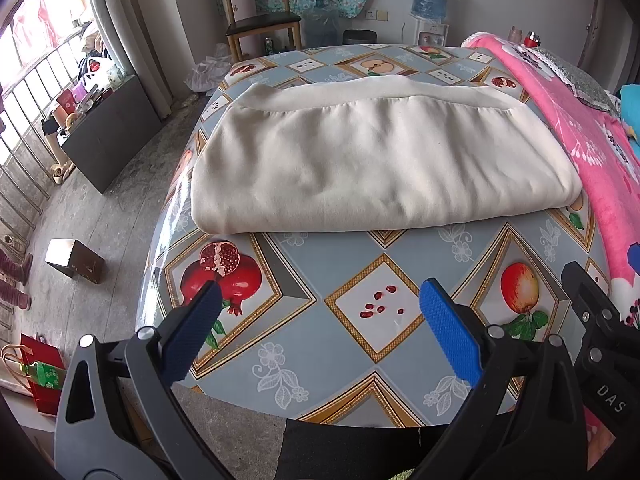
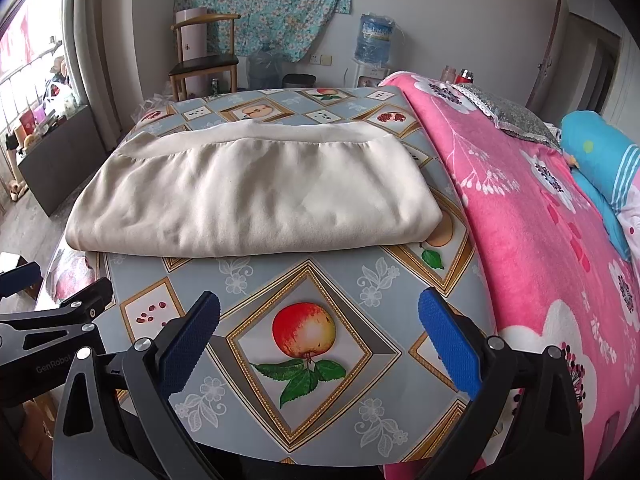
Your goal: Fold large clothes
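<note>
A cream garment (image 1: 376, 160) (image 2: 256, 196) lies folded into a thick rectangle on the fruit-patterned tablecloth (image 1: 360, 264) (image 2: 280, 288), its banded hem along the far side. My left gripper (image 1: 320, 300) hovers open above the near part of the table, well short of the garment, with nothing between its blue pads. Beside it, my right gripper (image 2: 320, 312) is open as well, over the printed apple, and holds nothing. Its black body shows at the lower right of the left wrist view; the left gripper's body shows at the lower left of the right wrist view.
A pink flowered blanket (image 1: 580, 132) (image 2: 540, 220) covers the table's right side, with a blue bundle (image 2: 600, 160) beyond it. A wooden chair (image 1: 260, 16), water jugs and a dispenser (image 1: 430, 0) stand at the far wall. A dark cabinet (image 1: 108, 136) and a small box (image 1: 74, 260) sit on the floor left.
</note>
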Available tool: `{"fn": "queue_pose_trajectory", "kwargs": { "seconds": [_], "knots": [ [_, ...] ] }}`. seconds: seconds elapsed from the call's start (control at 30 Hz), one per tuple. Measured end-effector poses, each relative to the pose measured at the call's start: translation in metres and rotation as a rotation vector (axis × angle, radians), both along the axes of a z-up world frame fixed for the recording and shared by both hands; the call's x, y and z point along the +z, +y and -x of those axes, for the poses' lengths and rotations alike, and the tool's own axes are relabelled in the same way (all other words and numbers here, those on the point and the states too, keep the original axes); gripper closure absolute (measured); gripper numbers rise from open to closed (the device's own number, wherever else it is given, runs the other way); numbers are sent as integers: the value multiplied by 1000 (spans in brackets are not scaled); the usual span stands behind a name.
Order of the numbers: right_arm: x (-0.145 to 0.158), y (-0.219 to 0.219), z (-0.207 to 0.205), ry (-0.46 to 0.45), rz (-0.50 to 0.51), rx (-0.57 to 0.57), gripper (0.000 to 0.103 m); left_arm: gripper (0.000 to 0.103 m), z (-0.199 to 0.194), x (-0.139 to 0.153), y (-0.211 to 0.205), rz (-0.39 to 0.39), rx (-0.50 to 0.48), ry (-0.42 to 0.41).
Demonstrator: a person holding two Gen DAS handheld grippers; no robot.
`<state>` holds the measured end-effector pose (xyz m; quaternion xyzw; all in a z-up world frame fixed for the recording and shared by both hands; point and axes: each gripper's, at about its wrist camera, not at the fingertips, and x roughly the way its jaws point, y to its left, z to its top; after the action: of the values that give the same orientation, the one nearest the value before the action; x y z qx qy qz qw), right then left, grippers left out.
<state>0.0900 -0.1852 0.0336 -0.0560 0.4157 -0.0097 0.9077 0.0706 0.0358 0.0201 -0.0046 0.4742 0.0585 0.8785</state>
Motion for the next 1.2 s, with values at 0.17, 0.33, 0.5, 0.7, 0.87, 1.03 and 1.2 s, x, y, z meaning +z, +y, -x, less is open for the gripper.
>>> {"fn": "queue_pose_trajectory", "kwargs": {
  "seconds": [0.17, 0.33, 0.5, 0.7, 0.87, 1.03, 1.2],
  "knots": [
    [0, -1, 0, 1, 1, 0, 6, 7, 0, 0, 0, 0, 0, 0],
    [0, 0, 0, 1, 2, 0, 6, 7, 0, 0, 1, 0, 1, 1],
    [0, 0, 0, 2, 3, -1, 6, 7, 0, 0, 1, 1, 0, 2],
    [-2, 0, -1, 5, 5, 1, 6, 7, 0, 0, 1, 2, 1, 1],
    [-2, 0, -1, 7, 4, 0, 6, 7, -1, 0, 1, 1, 1, 2],
    [-3, 0, -2, 7, 6, 1, 6, 7, 0, 0, 2, 2, 2, 1],
    [-3, 1, -2, 7, 6, 1, 6, 7, 0, -1, 3, 4, 1, 3]
  ]
}}
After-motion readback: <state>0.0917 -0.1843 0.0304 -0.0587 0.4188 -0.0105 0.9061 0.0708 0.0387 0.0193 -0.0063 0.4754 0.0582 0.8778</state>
